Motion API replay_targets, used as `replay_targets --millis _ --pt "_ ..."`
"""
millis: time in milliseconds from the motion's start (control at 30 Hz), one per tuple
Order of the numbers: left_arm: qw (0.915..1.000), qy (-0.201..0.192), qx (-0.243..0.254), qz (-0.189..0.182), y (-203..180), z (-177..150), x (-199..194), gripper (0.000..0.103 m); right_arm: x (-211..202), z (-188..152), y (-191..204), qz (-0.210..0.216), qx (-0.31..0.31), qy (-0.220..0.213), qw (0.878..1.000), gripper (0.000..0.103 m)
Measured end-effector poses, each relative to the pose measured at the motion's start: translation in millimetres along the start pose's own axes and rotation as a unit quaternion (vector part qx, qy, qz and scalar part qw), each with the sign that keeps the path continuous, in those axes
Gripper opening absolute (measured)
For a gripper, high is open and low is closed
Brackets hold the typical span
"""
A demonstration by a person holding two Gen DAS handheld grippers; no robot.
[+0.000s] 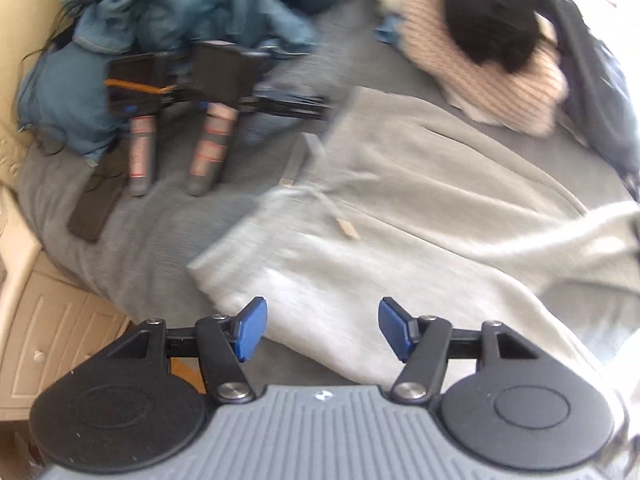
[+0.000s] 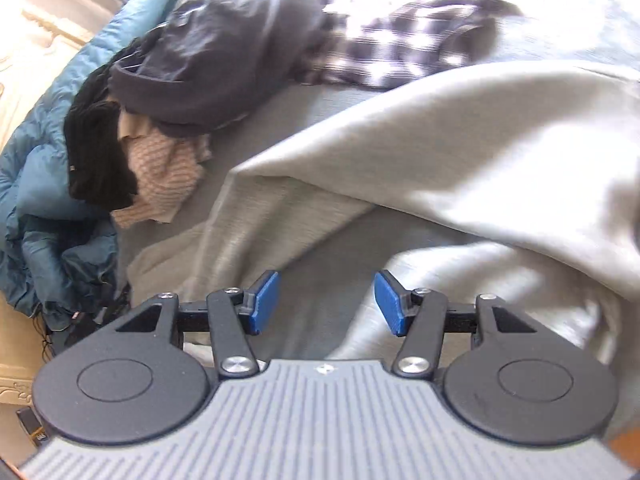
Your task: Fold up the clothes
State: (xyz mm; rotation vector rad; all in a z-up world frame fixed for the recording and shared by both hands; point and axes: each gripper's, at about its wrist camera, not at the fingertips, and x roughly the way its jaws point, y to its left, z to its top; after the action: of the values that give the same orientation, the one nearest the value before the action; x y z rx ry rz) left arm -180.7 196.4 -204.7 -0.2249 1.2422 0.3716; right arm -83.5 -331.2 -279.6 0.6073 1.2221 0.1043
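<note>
A light grey sweat garment (image 1: 400, 208) with a drawstring (image 1: 340, 216) lies spread on the grey bed cover (image 1: 160, 240). My left gripper (image 1: 322, 330) hangs above the garment's near edge, blue pads apart, nothing between them. In the right wrist view the same garment (image 2: 460, 140) lies in loose folds. My right gripper (image 2: 326, 304) is open over a strip of bed cover (image 2: 320, 248) between two folds and holds nothing.
A pile of clothes lies at the back: a beige knit (image 2: 164, 168), a black garment (image 2: 96, 152), a dark hoodie (image 2: 208, 60), a plaid shirt (image 2: 400, 48). A teal quilt (image 1: 160, 0) and a black two-pronged device (image 1: 176, 92) lie left. A white dresser (image 1: 52, 328) stands beside the bed.
</note>
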Motion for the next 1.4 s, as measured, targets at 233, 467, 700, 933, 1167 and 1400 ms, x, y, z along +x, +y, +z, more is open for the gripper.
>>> replay_targets --millis 233,467,700,933,1167,1400 --pt "0.9769 0.039 0.203 -0.055 -148 -43 -2 0.071 -16 -76 -65 -0.097 -0.106 0.048 0.989 0.053" --pt "0.8979 -0.002 0.435 -0.068 -242 -104 -20 0.076 7 -126 -59 -0.176 -0.279 0.064 0.942 0.055" --pt "0.7897 -0.054 0.601 -0.108 -280 -151 -20 0.079 -26 -88 -107 -0.150 0.020 -0.013 0.988 0.056" --pt "0.7651 -0.062 0.630 -0.121 -303 -160 -20 0.080 -56 -47 -184 -0.052 0.313 -0.141 0.938 0.077" --pt "0.7769 -0.072 0.620 -0.081 -323 -166 -26 0.080 -9 -4 -244 -0.007 0.413 -0.144 0.899 0.079" --pt "0.8287 -0.059 0.554 -0.049 -361 -184 -24 0.078 28 47 -237 -0.032 0.263 -0.064 0.962 0.036"
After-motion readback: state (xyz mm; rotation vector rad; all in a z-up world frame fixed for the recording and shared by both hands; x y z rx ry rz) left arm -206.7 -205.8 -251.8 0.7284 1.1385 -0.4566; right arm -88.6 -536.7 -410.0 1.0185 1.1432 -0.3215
